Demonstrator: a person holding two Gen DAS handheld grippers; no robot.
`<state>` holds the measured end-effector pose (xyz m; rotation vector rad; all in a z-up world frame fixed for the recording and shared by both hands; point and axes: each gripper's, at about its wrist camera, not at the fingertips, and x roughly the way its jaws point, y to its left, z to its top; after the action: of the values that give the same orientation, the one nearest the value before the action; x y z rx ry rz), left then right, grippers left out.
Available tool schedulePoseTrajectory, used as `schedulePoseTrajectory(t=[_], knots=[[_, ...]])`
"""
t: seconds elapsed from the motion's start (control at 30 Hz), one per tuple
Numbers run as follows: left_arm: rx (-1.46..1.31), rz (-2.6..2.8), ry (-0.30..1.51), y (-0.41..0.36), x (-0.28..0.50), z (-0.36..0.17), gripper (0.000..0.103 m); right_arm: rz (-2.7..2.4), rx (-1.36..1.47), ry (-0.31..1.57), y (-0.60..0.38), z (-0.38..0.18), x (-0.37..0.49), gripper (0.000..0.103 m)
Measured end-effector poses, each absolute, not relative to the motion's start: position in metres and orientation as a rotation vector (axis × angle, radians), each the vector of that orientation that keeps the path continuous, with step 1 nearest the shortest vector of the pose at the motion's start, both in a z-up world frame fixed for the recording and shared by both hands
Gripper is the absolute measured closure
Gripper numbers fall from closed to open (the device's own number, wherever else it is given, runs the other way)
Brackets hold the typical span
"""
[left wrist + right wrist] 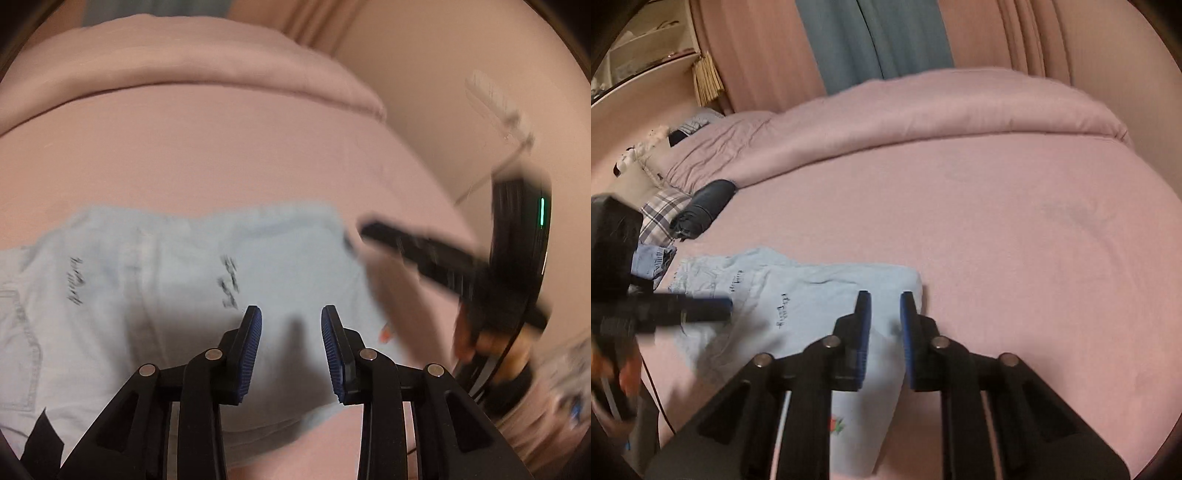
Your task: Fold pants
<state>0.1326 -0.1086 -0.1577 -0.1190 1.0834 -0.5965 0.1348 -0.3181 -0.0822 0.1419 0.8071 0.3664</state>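
The pale blue pants [812,295] lay partly folded on the pink bedsheet [1015,221], their long axis running across both views, with a free part trailing toward the near edge under the right gripper [885,301]. That gripper hung above the pants' right-hand end, its blue pads a narrow gap apart with nothing pinched between them. The left gripper [291,317] hovered over the middle of the cloth, jaws parted somewhat wider and likewise empty. Judging from this, the right gripper was nearer the end fold, and the pants lay just ahead of and below both grippers.
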Motion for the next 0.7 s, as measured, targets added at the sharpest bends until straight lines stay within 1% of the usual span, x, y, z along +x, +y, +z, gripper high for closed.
schedulePoseTrajectory(t=[0.07,0.1,0.17,0.2,0.23,0.27,0.37,0.4,0.5,0.6,0.63,0.7], knots=[[-0.063,-0.544,1.158,-0.108,0.130,-0.185,0.071,0.398,0.121,0.854,-0.305,-0.103,0.148,0.088],[-0.092,-0.541,1.182,-0.095,0.125,-0.199,0.072,0.393,0.101,0.879,-0.300,-0.118,0.155,0.089],[-0.159,-0.564,1.164,-0.074,0.115,-0.200,0.073,0.328,0.041,0.944,-0.292,-0.141,0.165,0.090],[-0.164,-0.563,1.170,-0.068,0.112,-0.199,0.074,0.301,0.025,0.965,-0.291,-0.147,0.174,0.084],[-0.167,-0.560,1.172,-0.061,0.110,-0.197,0.074,0.292,0.038,0.976,-0.294,-0.152,0.182,0.082],[-0.173,-0.556,1.181,-0.054,0.107,-0.196,0.074,0.291,0.074,0.974,-0.299,-0.152,0.187,0.083],[-0.183,-0.550,1.203,-0.043,0.103,-0.192,0.074,0.230,0.126,0.957,-0.311,-0.146,0.192,0.081],[-0.191,-0.554,1.206,-0.042,0.099,-0.191,0.074,0.208,0.148,0.950,-0.309,-0.144,0.186,0.078],[-0.166,-0.553,1.176,-0.044,0.091,-0.182,0.074,0.205,0.262,0.865,-0.328,-0.122,0.146,0.078],[-0.145,-0.576,1.130,-0.069,0.098,-0.165,0.074,0.255,0.255,0.816,-0.319,-0.109,0.095,0.078],[-0.145,-0.580,1.125,-0.075,0.102,-0.163,0.074,0.282,0.239,0.817,-0.312,-0.110,0.073,0.078],[-0.124,-0.579,1.110,-0.090,0.112,-0.163,0.074,0.295,0.204,0.834,-0.293,-0.122,0.059,0.079]])
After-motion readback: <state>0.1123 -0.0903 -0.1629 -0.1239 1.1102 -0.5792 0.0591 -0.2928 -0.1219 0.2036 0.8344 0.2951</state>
